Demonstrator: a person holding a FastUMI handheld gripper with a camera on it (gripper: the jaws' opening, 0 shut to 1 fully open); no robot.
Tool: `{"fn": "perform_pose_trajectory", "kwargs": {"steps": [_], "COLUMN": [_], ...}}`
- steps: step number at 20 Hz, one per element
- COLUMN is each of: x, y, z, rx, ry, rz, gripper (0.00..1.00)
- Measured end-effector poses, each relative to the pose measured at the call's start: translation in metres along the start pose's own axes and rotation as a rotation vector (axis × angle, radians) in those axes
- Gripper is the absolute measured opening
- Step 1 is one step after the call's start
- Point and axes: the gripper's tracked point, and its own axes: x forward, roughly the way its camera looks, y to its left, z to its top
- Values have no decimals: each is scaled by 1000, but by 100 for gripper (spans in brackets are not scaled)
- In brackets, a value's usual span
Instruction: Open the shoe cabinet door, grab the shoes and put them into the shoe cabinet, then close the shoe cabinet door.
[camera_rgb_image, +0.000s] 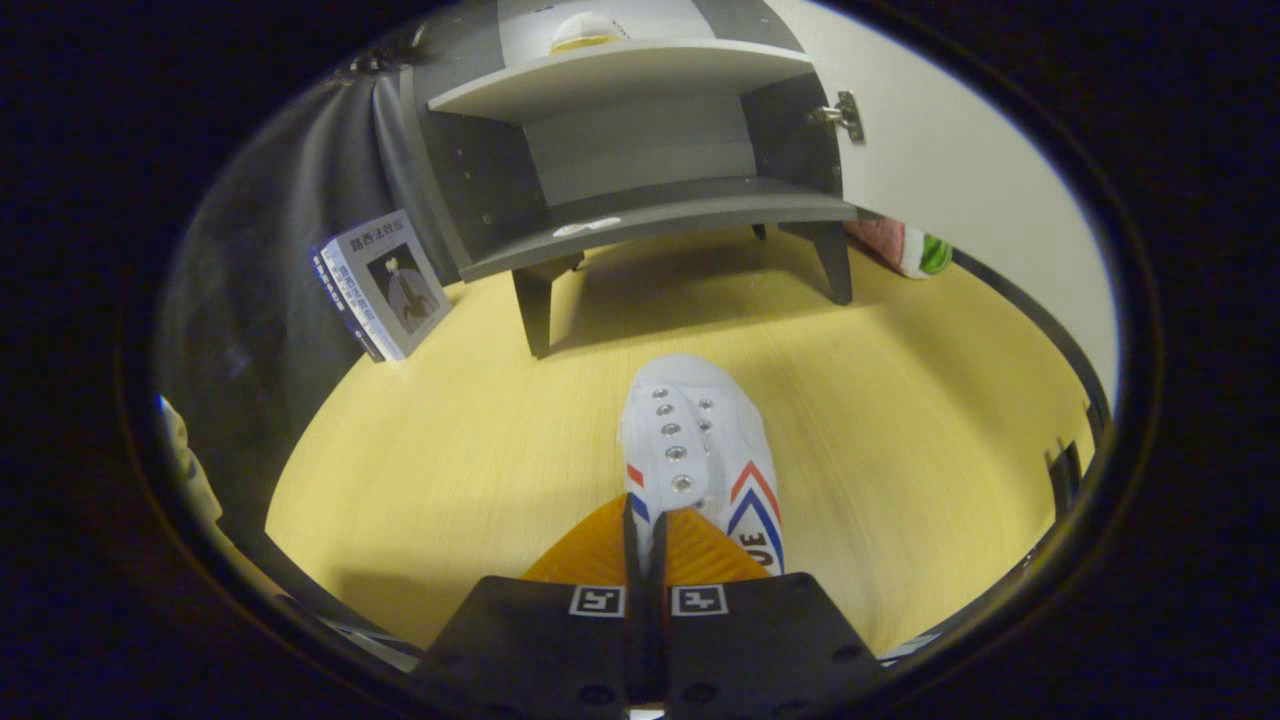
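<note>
**Shoe in the grip, cabinet open ahead**

The white shoe (700, 450) sits pinched at its rear rim between the fingers of the gripper (648, 545), which are drawn nearly together on that thin edge — gripping it, as far as I can judge. Its long axis runs straight away from the fingers toward 12 o'clock, toe leading, eyelets up, striped side turned to 4 o'clock. Whether the sole rests on the wooden tabletop (900, 420) or hangs just above it, I cannot tell.

Beyond the toe at 12 o'clock stands the shoe cabinet (640, 150), its door (960, 170) swung wide at 2 o'clock, with another shoe (585, 32) on the upper shelf. The lower shelf (660, 215) looks free.

To do this well, I'd keep the toe pointed at the opening, lift enough to clear the shelf lip, and slide it in straight — a grip on the rim alone may let the shoe droop or swing.

A book (385, 285) leans at 10 o'clock.
</note>
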Motion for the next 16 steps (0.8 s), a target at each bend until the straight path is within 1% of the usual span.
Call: {"fn": "perform_pose_trajectory", "kwargs": {"steps": [4,8,12,16], "x": [-12,-33,-62,-97], "y": [-6,-11,-8,-10], "z": [24,58,108,167], "rx": [-8,-11,-44,-95], "ry": [-23,-66,-125,-185], "rz": [-3,-11,-13,-53], "gripper": [3,2,3,3]}}
